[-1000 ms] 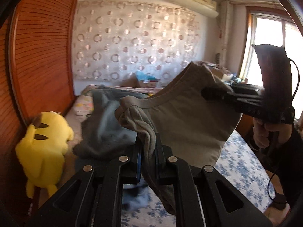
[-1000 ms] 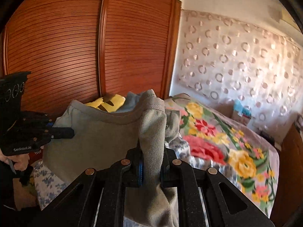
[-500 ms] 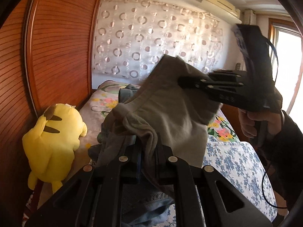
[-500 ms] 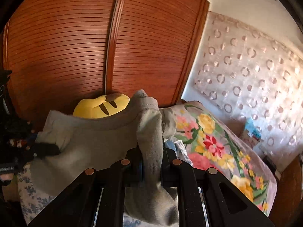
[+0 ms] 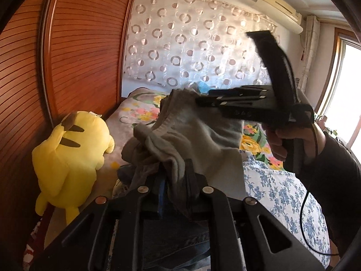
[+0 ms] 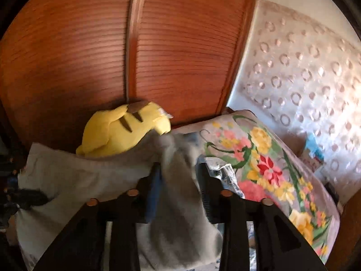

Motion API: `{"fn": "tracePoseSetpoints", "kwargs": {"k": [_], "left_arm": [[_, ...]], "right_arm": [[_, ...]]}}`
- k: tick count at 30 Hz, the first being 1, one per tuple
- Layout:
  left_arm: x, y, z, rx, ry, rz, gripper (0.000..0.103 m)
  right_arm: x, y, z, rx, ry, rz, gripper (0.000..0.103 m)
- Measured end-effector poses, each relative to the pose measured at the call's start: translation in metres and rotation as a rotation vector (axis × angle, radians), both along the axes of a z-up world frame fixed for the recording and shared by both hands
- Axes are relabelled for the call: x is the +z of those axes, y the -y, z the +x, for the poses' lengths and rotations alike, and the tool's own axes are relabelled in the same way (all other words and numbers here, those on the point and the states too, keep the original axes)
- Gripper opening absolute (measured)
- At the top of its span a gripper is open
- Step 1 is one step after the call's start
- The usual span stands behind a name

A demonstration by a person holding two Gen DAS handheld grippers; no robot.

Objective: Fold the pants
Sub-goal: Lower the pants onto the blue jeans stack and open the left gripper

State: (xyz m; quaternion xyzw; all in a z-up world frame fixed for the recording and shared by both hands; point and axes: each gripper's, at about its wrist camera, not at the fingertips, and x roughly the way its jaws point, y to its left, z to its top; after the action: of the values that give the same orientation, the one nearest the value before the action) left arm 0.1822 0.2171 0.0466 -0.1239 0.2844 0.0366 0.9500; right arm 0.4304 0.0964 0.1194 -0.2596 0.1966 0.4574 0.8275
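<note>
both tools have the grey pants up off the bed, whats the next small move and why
Probably lower both together. The soft grey pants hang bunched between the left tool and right tool, above the blue floral sheet; laying them flat there would allow a fold.

From my left wrist camera, I see my left gripper (image 5: 174, 176) clamped on a bunched fold of the grey-beige cotton pants (image 5: 191, 135), which stretch up and across to my right gripper (image 5: 200, 100). That one is gripped in my right hand (image 5: 291, 140) and pinches the far edge of the cloth. Below the pants lies a dark blue denim garment (image 5: 176, 241). A yellow plush toy with brown stripes (image 5: 70, 155) sits to the left against the reddish slatted wooden wardrobe (image 5: 74, 52). The bed's blue-flowered white sheet (image 5: 277, 194) shows on the right.
</note>
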Motion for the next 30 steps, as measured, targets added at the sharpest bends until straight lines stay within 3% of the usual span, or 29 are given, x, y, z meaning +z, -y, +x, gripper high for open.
{"fn": "tracePoseSetpoints", "kwargs": {"k": [2, 4, 10, 18, 25, 30], "left_arm": [[0.002, 0.0, -0.001, 0.003, -0.004, 0.012, 0.026], [0.003, 0.002, -0.004, 0.011, -0.001, 0.035, 0.045], [0.014, 0.007, -0.012, 0.001, 0.043, 0.067, 0.069], [0.006, 0.021, -0.008, -0.047, 0.006, 0.111, 0.07], [-0.024, 0.024, 0.0, -0.058, -0.09, 0.103, 0.07], [-0.02, 0.031, -0.007, -0.066, -0.087, 0.117, 0.07]], "right_arm": [[0.008, 0.011, 0.004, -0.037, -0.014, 0.045, 0.046], [0.012, 0.023, 0.001, -0.048, -0.016, 0.074, 0.046], [0.005, 0.061, -0.03, -0.071, -0.056, 0.142, 0.046], [-0.019, 0.084, -0.057, -0.061, -0.112, 0.177, 0.043], [-0.029, 0.076, -0.022, -0.203, -0.12, 0.141, 0.043], [-0.025, 0.088, -0.028, -0.228, -0.155, 0.182, 0.043]]}}
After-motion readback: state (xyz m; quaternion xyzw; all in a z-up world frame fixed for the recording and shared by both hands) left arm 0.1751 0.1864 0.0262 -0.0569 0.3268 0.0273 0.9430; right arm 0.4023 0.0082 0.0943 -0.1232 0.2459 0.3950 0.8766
